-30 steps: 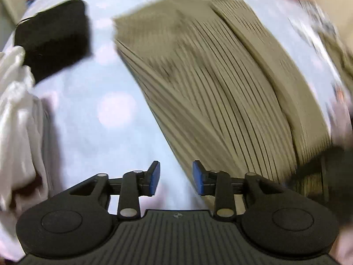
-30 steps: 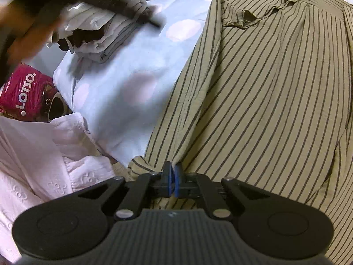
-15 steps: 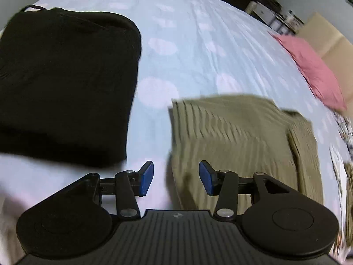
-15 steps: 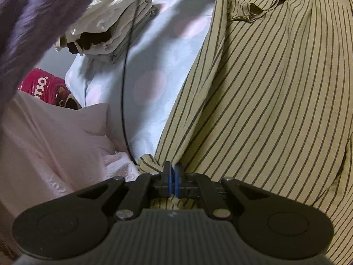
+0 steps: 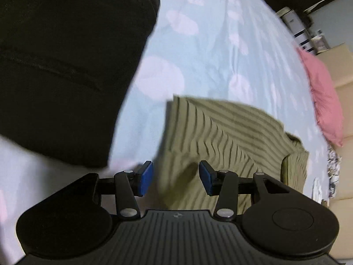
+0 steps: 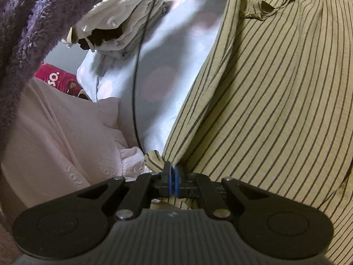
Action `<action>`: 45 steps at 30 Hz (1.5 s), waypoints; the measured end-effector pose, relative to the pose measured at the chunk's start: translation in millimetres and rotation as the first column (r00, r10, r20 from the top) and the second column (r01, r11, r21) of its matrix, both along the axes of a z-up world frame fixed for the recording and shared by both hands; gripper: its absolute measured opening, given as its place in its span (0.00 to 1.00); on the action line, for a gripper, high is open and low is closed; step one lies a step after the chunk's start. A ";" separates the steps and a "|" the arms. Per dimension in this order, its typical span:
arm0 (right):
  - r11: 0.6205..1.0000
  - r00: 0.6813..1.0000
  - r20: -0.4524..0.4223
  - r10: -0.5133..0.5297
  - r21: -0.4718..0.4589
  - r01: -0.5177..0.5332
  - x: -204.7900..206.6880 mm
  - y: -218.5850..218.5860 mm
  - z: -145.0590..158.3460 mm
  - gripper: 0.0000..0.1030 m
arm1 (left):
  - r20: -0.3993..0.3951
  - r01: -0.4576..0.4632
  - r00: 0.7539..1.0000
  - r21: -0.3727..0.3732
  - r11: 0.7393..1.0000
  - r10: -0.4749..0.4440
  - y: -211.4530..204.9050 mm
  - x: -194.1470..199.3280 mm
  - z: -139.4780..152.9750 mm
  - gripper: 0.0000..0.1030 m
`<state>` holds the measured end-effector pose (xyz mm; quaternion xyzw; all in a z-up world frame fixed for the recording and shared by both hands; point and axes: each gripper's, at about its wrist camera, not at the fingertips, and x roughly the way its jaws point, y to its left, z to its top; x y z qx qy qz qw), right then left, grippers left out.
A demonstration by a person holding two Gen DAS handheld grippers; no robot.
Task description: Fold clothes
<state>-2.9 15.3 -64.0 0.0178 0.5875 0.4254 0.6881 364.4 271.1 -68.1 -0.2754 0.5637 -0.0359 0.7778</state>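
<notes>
We take the olive striped blouse (image 6: 275, 92) as the task item; it lies spread on the blue polka-dot bedsheet (image 6: 167, 84), ruffled cuff toward the far end in the right wrist view; right gripper (image 6: 172, 180) is closed tight on a bunched corner of its near edge, pads pinching fabric, prob. to anchor or carry that corner for a fold. In the left wrist view the blouse (image 5: 220, 137) sits just ahead, one side already doubled over; left gripper (image 5: 175, 177) hangs over its near edge w/ jaws wide apart, holding nothing; we judge it is lining up for the opposite corner so both ends lift together; view is blurred so contact w/ cloth can't be told.

Outward: folded black garment (image 5: 66, 66) beside the blouse on the sheet, apart from it; pink pillow (image 5: 324, 97) far right; stack of white clothes (image 6: 123, 26) on the sheet past the right gripper; pale pink garment (image 6: 61, 132) just left of the pinched corner; purple fleece sleeve (image 6: 26, 26) and thin black cable (image 6: 138, 66) cross the view.

Containers: red Lotso-print item (image 6: 57, 81) partly hidden; can't tell if it's a bag or what's inside.
</notes>
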 end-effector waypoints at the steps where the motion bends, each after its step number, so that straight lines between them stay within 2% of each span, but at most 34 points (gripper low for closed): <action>1: 1.000 1.000 0.000 0.003 0.002 -0.003 0.3 -0.4 -0.3 0.04 | -0.010 0.009 1.000 0.008 1.000 -0.009 -7.0 1.8 1.7 0.42; 3: 1.000 1.000 0.000 0.005 0.003 -0.005 -0.1 -1.0 -0.3 0.04 | 0.021 0.015 1.000 0.094 0.995 -0.017 -20.6 6.4 6.4 0.42; 7: 1.000 1.000 -0.011 -0.011 0.006 0.011 3.6 -5.0 -1.2 0.04 | 0.002 0.026 1.000 0.238 0.971 -0.027 -33.5 26.5 -2.3 0.42; 8: 1.000 1.000 -0.013 -0.013 0.007 0.014 4.5 -5.9 -1.3 0.04 | -0.001 0.028 1.000 0.252 0.967 -0.029 -32.7 30.5 -4.8 0.42; 10: 1.000 1.000 -0.018 -0.012 0.013 0.012 5.3 -7.3 -1.2 0.04 | 0.010 0.019 1.000 0.246 0.969 -0.022 -29.0 37.9 -9.6 0.42; 12: 1.000 1.000 -0.020 -0.010 0.024 0.011 5.2 -7.0 -0.3 0.04 | 0.039 0.004 0.999 0.222 0.975 -0.013 -23.7 42.7 -11.0 0.37; 14: 0.999 1.000 -0.019 -0.003 0.039 0.004 4.2 -6.3 1.4 0.04 | 0.056 -0.003 0.998 0.206 0.979 -0.009 -21.0 45.1 -9.8 0.21; 17: 0.998 1.000 -0.015 0.009 0.063 -0.008 1.3 -4.9 4.9 0.04 | 0.089 0.013 0.996 0.173 0.985 -0.029 -19.8 45.1 -1.9 0.05; 20: 0.996 1.000 -0.021 0.005 0.087 -0.003 -1.7 -9.3 8.7 0.04 | 0.121 0.033 0.991 0.186 0.982 -0.056 -25.2 44.4 14.2 0.01; 26: 0.989 0.999 -0.038 -0.034 0.139 0.039 -12.4 -29.5 16.7 0.03 | 0.167 0.082 0.978 0.246 0.966 -0.126 -53.8 41.7 54.3 0.00; 31: 0.984 0.997 -0.047 -0.064 0.165 0.071 -21.7 -50.9 19.1 0.03 | 0.191 0.141 0.959 0.319 0.937 -0.209 -98.3 41.1 78.3 0.00; 35: 0.981 0.993 -0.067 -0.102 0.157 0.111 -26.9 -72.6 13.9 0.03 | 0.183 0.203 0.940 0.377 0.904 -0.287 -142.2 43.8 83.7 0.00; 40: 0.975 0.983 -0.101 -0.150 0.149 0.164 -30.9 -100.7 5.8 0.03 | 0.159 0.273 0.918 0.413 0.869 -0.364 -193.5 46.5 76.4 0.00; 45: 0.969 0.972 -0.140 -0.190 0.133 0.209 -33.5 -119.2 -4.6 0.03 | 0.100 0.342 0.899 0.443 0.829 -0.425 -234.5 53.5 54.9 0.00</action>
